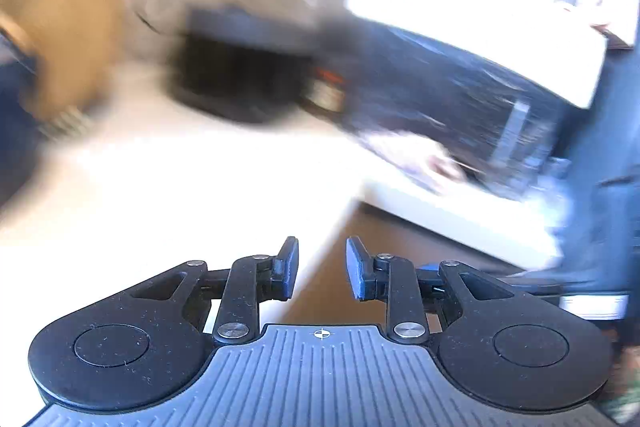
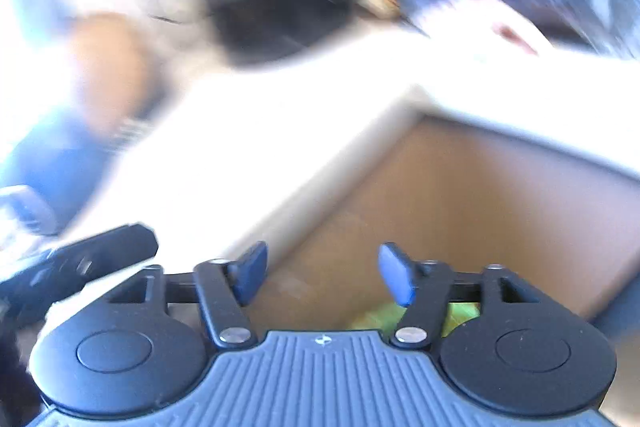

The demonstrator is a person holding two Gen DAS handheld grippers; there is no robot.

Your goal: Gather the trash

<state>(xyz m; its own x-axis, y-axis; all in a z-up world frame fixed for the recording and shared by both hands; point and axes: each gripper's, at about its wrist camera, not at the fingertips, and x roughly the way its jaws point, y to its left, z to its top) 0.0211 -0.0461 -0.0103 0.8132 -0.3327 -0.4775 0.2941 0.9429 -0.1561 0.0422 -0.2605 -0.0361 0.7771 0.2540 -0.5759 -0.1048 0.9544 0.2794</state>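
Both views are heavily blurred by motion. My left gripper (image 1: 322, 267) is open and empty, over the corner of a white table (image 1: 180, 187). My right gripper (image 2: 322, 273) is open and empty, above the brown inside of a cardboard box (image 2: 480, 195). A green-yellow item (image 2: 380, 315) lies in the box just under the right fingers. A pale crumpled thing (image 1: 424, 155) lies on the table near its far edge; it also shows in the right wrist view (image 2: 492, 19).
A black box-like object (image 1: 240, 79) stands at the back of the table, also in the right wrist view (image 2: 280, 19). A tan rounded object (image 1: 68, 27) is at the left. A large dark appliance (image 1: 460, 95) is on the right. The other gripper (image 2: 80, 267) shows at the left.
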